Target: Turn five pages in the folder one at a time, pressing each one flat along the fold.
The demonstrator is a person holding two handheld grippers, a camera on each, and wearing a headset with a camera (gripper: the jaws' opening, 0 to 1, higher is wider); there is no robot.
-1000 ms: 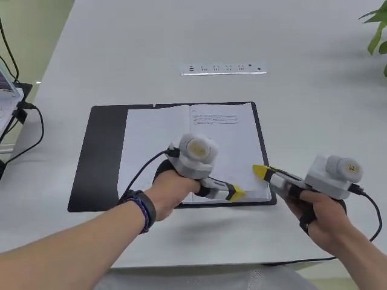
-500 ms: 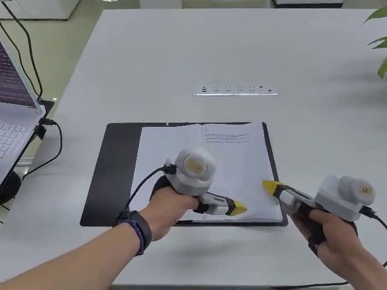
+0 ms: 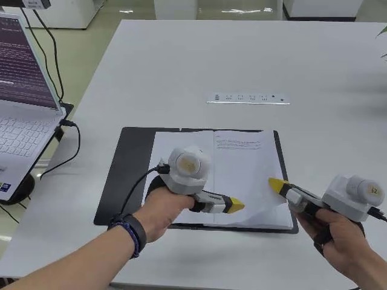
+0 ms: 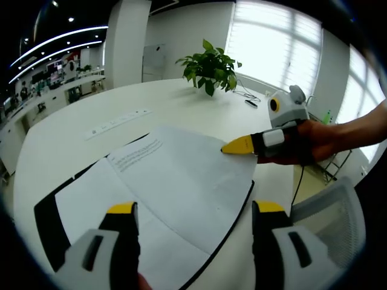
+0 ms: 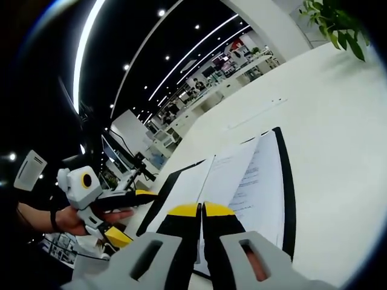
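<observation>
At the open folder's near edge the left gripper gapes empty, while the closed right gripper meets the thin, floppy page at its outer edge, probably the best place to lift it.

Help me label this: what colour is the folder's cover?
Black. The folder cover shows best in head view.

White surface, wide and pale. Socket strip set flush in it, toward far side. Open laptop off surface's left edge, screen lit with lines of text. Black cable curls from laptop's side, just beside that edge. Potted plant, green and leafy, stands on surface near bright windows. Mesh chair back close to surface's rim.
</observation>
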